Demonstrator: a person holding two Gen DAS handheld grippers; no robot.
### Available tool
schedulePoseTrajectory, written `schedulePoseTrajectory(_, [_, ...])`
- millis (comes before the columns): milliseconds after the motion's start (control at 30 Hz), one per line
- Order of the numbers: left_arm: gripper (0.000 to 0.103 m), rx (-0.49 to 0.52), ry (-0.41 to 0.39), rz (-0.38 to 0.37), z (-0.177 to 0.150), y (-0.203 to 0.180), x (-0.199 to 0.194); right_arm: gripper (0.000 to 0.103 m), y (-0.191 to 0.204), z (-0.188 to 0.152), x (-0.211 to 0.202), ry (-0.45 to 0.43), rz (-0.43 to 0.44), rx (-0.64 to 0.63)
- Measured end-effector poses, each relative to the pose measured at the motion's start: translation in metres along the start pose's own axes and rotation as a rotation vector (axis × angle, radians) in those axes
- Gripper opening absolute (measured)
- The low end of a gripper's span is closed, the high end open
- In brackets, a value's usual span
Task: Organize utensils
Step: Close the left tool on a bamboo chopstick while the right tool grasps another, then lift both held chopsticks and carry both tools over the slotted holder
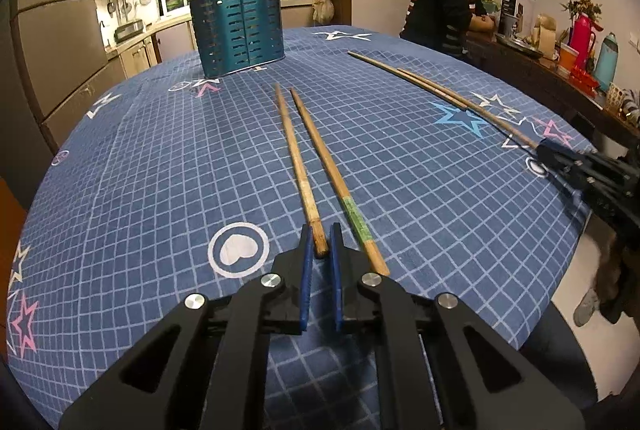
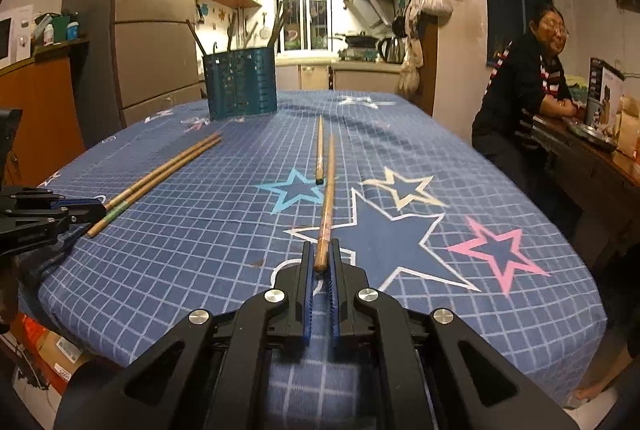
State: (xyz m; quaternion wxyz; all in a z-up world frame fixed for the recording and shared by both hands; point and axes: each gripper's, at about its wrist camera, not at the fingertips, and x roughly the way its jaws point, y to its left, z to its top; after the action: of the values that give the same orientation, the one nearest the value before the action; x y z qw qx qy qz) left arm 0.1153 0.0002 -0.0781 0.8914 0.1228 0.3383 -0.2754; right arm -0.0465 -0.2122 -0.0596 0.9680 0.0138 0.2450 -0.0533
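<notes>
- Left gripper [image 1: 321, 242] sits low over the tablecloth [image 1: 160, 158], its blue-padded fingers [image 1: 307, 262] drawn close on either side of the butt end of a plain chopstick [image 1: 298, 166]; whether the pads actually press the wood, I cannot tell.
- Just right of that stick lies the green-banded chopstick [image 1: 340, 186], flat on the cloth, its near end beside the gripper's right finger and outside the jaws.
- Both sticks point away toward the teal utensil holder [image 1: 240, 30], which stands upright at the far side of the table with several handles poking out of its top.
- Over to the right of the holder, a second pair: the short chopstick [image 2: 319, 150] lies free on the cloth, tips aimed toward the holder.
- Beside it the long chopstick [image 2: 327, 198] runs back into the right gripper [image 2: 321, 258], whose jaws are nearly together around its near end; contact looks likely but is not clear.
- Far right of the holder, a seated woman [image 1: 448, 6] leans on a cluttered side table [image 1: 560, 78].
</notes>
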Motion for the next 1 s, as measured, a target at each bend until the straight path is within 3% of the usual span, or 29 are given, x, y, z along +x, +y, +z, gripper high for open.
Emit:
schedulePoseTrajectory(267, [0.006,-0.023,-0.033,0.019,-0.001,0.005,-0.016,0.007,-0.002,0.009,-0.039,-0.09,-0.01,-0.04])
schedulePoseTrajectory(567, [0.005,-0.023,-0.129,0.069,0.017,0.01,-0.059,0.007,-0.01,0.036,-0.082,-0.194,0.002,-0.062])
schedulePoseTrajectory(1000, [0.005,0.022,-0.255,0.119,0.054,0.004,-0.104,0.007,-0.024,0.078,-0.103,-0.275,0.05,-0.096])
